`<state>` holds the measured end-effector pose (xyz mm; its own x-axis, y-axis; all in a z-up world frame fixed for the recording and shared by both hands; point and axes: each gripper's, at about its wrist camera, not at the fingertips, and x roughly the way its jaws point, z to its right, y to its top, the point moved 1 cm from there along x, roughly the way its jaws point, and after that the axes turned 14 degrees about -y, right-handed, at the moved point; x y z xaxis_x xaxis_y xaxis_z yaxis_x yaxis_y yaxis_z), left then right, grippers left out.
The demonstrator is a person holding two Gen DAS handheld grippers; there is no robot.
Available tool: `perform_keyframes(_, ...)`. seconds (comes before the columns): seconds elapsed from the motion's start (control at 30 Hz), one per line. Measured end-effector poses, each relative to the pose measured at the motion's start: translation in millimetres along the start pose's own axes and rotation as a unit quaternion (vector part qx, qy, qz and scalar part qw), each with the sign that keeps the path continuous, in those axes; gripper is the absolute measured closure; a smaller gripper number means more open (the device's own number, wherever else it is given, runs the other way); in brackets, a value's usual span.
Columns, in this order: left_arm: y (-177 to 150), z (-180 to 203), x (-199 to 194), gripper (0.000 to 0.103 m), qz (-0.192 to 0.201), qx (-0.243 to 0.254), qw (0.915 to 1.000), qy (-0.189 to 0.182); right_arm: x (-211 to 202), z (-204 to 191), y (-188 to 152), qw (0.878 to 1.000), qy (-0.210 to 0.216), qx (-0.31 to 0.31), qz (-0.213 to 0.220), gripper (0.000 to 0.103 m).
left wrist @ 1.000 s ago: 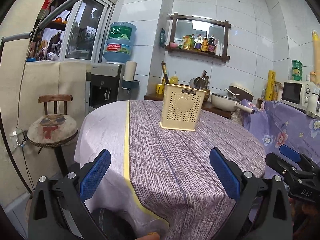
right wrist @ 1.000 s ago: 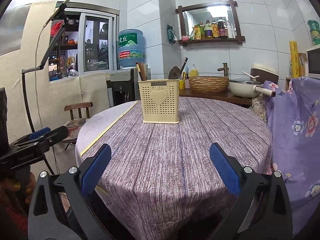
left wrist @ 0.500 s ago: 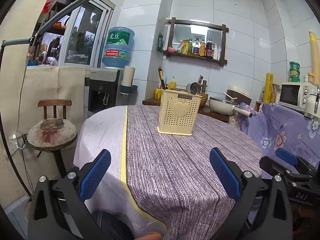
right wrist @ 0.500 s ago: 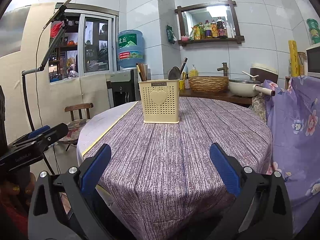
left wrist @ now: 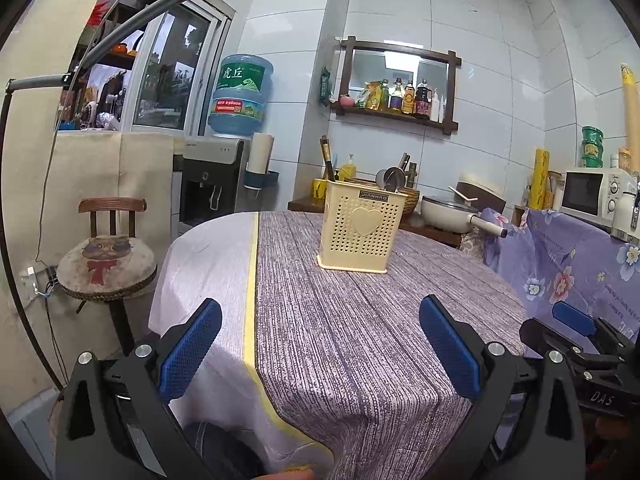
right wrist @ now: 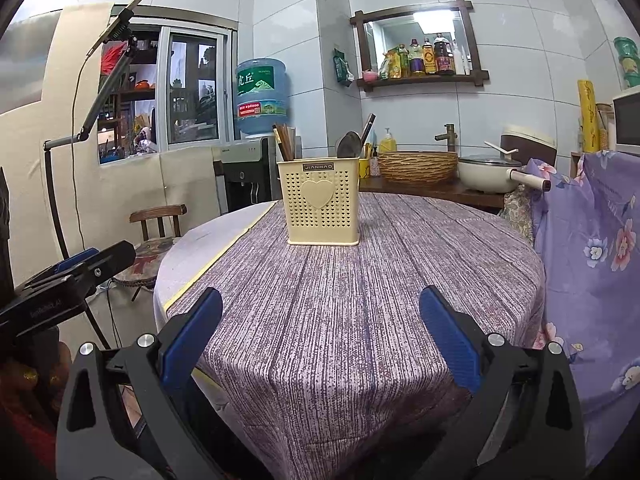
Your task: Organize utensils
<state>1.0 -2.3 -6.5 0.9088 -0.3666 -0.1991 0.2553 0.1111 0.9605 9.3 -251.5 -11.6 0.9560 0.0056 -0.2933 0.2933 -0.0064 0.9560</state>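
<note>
While we hold both the left gripper and right gripper spread wide and empty, the utensil holder stands upright on the round table, chopsticks inside.

The room is evenly lit, cool and a little flat, with daylight at the window and a bright patch glaring in the mirror over the shelf. The white tiled wall carries a soft sheen. Shadows are faint; only a weak one sits at the foot of the cream utensil holder. Both views bow hard at the edges (walls curve, corners go black). The middle is sharp, while the near blue pads look slightly soft.
</note>
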Motion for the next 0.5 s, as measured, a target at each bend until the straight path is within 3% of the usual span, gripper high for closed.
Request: perform_keyframes(0.5, 0.6, 2.5, 0.4, 0.005, 0.001, 0.005, 1.0000, 0.000, -0.1, -3.3, -1.3, 1.000, -0.001, 0.003, -0.003, 0.006)
